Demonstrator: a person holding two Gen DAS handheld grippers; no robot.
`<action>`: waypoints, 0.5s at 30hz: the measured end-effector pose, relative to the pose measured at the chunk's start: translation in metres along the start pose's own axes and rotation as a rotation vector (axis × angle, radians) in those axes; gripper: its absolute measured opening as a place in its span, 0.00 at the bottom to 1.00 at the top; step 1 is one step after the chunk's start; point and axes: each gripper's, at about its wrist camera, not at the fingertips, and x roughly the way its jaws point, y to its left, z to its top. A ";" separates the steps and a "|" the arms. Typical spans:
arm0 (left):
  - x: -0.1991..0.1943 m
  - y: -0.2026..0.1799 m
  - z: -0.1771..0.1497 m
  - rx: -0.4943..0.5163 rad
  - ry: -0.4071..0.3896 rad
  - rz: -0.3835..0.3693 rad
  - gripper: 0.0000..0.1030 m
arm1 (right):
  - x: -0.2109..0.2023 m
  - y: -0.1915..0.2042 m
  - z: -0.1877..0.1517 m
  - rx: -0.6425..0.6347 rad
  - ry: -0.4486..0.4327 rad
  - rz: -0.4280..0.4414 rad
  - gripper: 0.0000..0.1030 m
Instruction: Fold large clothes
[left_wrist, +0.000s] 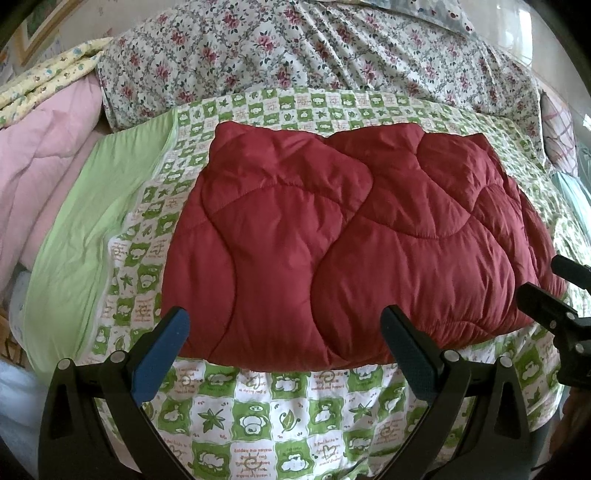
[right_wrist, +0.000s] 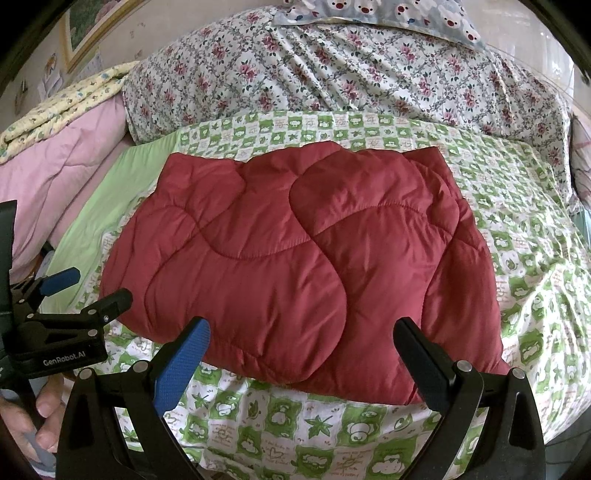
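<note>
A dark red quilted padded garment (left_wrist: 354, 236) lies folded into a thick rectangle on the green-and-white patterned sheet (left_wrist: 258, 417). It also shows in the right wrist view (right_wrist: 295, 266). My left gripper (left_wrist: 286, 325) is open and empty, fingers wide apart just before the garment's near edge. My right gripper (right_wrist: 303, 336) is open and empty, its fingers straddling the near edge of the garment. The right gripper also appears at the right edge of the left wrist view (left_wrist: 550, 284), and the left gripper at the left of the right wrist view (right_wrist: 92, 288).
A floral quilt (left_wrist: 295, 55) is bunched behind the garment. A pink quilt (left_wrist: 40, 177) and a yellow patterned cloth (left_wrist: 48, 77) lie at the left, beside a plain green strip (left_wrist: 85, 221). A bear-print pillow (right_wrist: 388, 14) lies at the back. A hand (right_wrist: 40, 424) holds the left gripper.
</note>
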 end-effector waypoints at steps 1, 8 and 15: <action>0.000 0.000 0.000 0.000 0.000 -0.001 1.00 | 0.000 0.000 0.000 0.000 0.000 0.000 0.98; 0.000 0.001 0.000 -0.001 0.000 -0.004 1.00 | -0.001 0.000 0.003 0.002 -0.003 0.000 0.98; -0.001 0.000 0.002 -0.001 -0.001 -0.007 1.00 | -0.002 -0.001 0.004 0.003 -0.003 0.000 0.98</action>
